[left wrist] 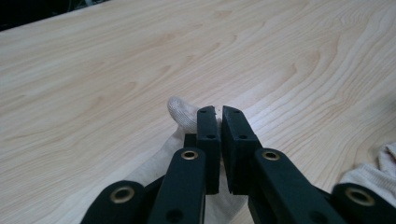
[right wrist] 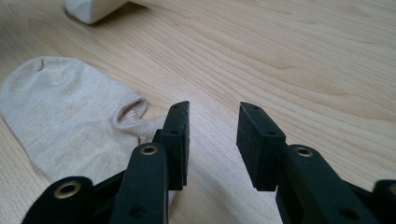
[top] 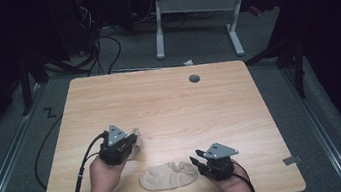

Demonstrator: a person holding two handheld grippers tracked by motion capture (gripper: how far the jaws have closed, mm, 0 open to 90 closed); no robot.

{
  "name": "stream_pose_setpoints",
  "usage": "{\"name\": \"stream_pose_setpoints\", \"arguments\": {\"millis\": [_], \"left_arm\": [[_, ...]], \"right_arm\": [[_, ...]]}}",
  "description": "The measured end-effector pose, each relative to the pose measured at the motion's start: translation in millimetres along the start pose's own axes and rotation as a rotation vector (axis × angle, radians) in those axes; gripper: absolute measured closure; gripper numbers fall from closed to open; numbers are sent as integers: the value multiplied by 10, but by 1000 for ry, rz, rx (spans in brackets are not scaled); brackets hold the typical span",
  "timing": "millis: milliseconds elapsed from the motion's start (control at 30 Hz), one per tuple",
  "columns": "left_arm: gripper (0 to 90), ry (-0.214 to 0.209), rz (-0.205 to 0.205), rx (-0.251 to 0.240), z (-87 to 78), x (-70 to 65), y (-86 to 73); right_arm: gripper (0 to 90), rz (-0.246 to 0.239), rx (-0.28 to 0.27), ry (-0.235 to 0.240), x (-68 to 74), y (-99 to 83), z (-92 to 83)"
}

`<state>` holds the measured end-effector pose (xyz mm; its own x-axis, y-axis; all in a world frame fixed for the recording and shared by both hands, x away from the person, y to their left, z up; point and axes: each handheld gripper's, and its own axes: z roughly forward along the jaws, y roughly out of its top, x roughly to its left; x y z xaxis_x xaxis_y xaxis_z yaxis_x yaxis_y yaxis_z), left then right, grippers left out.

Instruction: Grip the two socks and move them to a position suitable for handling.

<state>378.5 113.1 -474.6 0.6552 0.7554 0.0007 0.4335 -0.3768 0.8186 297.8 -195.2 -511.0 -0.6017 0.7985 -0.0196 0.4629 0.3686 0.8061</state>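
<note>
- Our left gripper has its jaws clenched almost together on a pale sock; its fabric runs under and between the black pads, with a rounded end poking out ahead of the tips.
- In the high view, we hold that left gripper low over the left part of the wooden table, the held sock showing just beyond it.
- Our right gripper stands released, a clear gap of bare wood between its pads.
- A second beige sock lies flat on the table just left of those open jaws, its cuff opening nearest the left pad.
- From above, this flat sock rests near the front edge between our two hands, the right gripper just beside its right end.
</note>
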Motion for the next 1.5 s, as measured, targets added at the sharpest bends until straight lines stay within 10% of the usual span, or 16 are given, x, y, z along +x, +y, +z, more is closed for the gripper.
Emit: {"name": "stream_pose_setpoints", "arguments": {"millis": [333,767,1133,1500], "left_arm": [[857,-49,43,27,305,-297,62],[646,-65,28,-11,259,-321,128],[615,35,-46,17,-166,169,-144],[597,50,-145,49,-227,412,-486]], "right_arm": [[647,5,-6,3,-22,-16,-16],[645,3,-4,5,-24,-17,-12],[635,8,-4,10,-27,-12,-15],[623,-2,-4,10,-19,-13,-14]]}}
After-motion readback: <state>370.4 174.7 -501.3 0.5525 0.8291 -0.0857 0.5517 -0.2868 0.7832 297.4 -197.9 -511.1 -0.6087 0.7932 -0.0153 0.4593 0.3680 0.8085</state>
